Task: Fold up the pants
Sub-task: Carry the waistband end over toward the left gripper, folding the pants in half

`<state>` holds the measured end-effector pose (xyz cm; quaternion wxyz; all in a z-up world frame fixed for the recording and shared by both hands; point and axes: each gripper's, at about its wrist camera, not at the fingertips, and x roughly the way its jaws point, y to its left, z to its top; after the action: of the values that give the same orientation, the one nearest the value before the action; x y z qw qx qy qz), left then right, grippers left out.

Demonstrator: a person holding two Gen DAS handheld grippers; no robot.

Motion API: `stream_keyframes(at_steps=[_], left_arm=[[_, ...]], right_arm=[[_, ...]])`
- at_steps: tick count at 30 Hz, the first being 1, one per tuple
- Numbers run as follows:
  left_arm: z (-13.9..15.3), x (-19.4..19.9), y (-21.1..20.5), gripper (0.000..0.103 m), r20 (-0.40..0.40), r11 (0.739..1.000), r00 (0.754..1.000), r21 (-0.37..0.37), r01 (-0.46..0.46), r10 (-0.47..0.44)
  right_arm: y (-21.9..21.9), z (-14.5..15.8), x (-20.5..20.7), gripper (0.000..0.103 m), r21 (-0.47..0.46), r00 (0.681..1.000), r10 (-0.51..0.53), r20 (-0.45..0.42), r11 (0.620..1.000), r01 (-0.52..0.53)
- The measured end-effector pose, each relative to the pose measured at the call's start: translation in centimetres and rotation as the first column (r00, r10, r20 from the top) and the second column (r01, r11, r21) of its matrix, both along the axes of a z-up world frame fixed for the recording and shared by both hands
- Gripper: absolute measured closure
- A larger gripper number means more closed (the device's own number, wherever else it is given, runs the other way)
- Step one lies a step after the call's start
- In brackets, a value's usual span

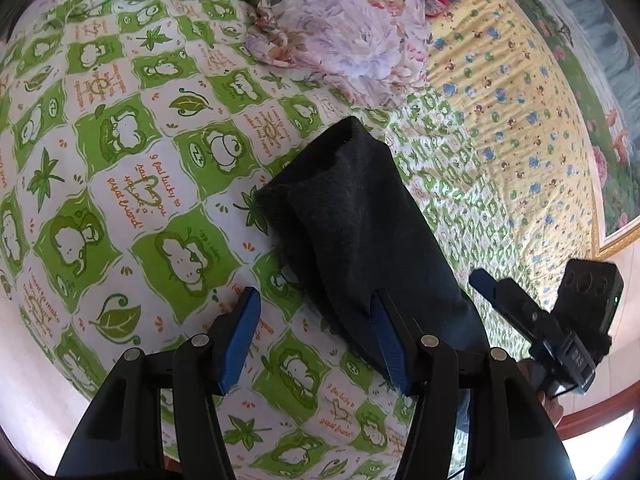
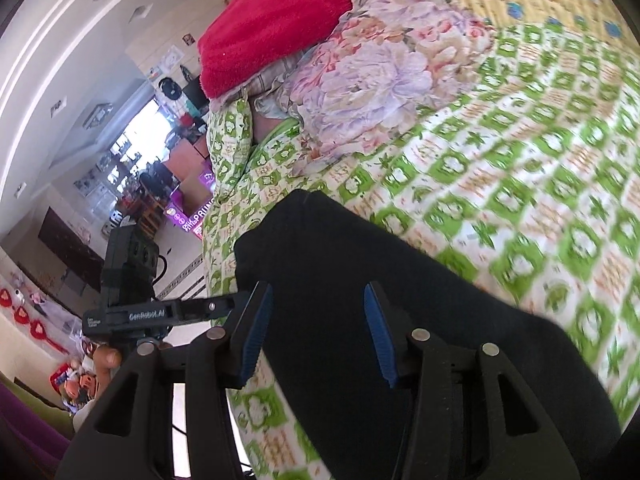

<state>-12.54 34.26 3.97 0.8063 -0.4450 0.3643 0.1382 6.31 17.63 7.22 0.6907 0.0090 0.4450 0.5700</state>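
Observation:
Dark grey pants [image 1: 352,216] lie folded into a long narrow stack on the green-and-white patterned bedspread [image 1: 132,184]. My left gripper [image 1: 316,312] is open above the near end of the pants, holding nothing; its right finger is over the cloth and its left finger over the bedspread. My right gripper [image 2: 318,308] is open and empty above the same pants [image 2: 360,280]. The right gripper also shows in the left wrist view [image 1: 516,308], just right of the pants. The left gripper shows at the left of the right wrist view [image 2: 160,312].
A crumpled floral cloth [image 1: 344,36] and a red blanket [image 2: 280,16] lie at the far side of the bed. A yellow patterned sheet [image 1: 520,100] covers the right part. The bed edge [image 2: 216,248] drops to the room floor.

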Motion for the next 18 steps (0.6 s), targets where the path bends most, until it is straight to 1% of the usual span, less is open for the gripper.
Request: stream_keyframes(at_steps=[3, 6, 12, 15, 18], left_arm=[[-0.1, 0.3, 0.1, 0.045, 0.001, 1.000, 1.000, 0.002, -0.003, 0.003], [-0.2, 0.3, 0.4, 0.045, 0.002, 1.000, 1.000, -0.003, -0.016, 0.016], [-0.5, 1.1, 0.9, 0.045, 0.003, 1.000, 1.000, -0.008, -0.028, 0.028], [-0.6, 1.5, 0.9, 0.044, -0.002, 0.999, 0.999, -0.003, -0.033, 0.033], [-0.6, 1.9, 0.9, 0.043, -0.006, 1.000, 1.000, -0.001, -0.028, 0.028]], right_arm=[[1.7, -0.2, 0.7, 0.053, -0.020, 0.999, 0.031, 0.013, 0.999, -0.030], [3.7, -0.6, 1.4, 0.053, -0.066, 0.997, 0.072, 0.039, 0.995, -0.069], [8.1, -0.8, 2.8, 0.053, -0.133, 0.981, 0.172, 0.088, 0.978, -0.160], [10.3, -1.2, 3.8, 0.053, -0.160, 0.971, 0.222, 0.083, 0.965, -0.207], [12.5, -2.4, 4.5, 0.053, -0.198, 0.958, 0.283, 0.040, 0.942, -0.270]])
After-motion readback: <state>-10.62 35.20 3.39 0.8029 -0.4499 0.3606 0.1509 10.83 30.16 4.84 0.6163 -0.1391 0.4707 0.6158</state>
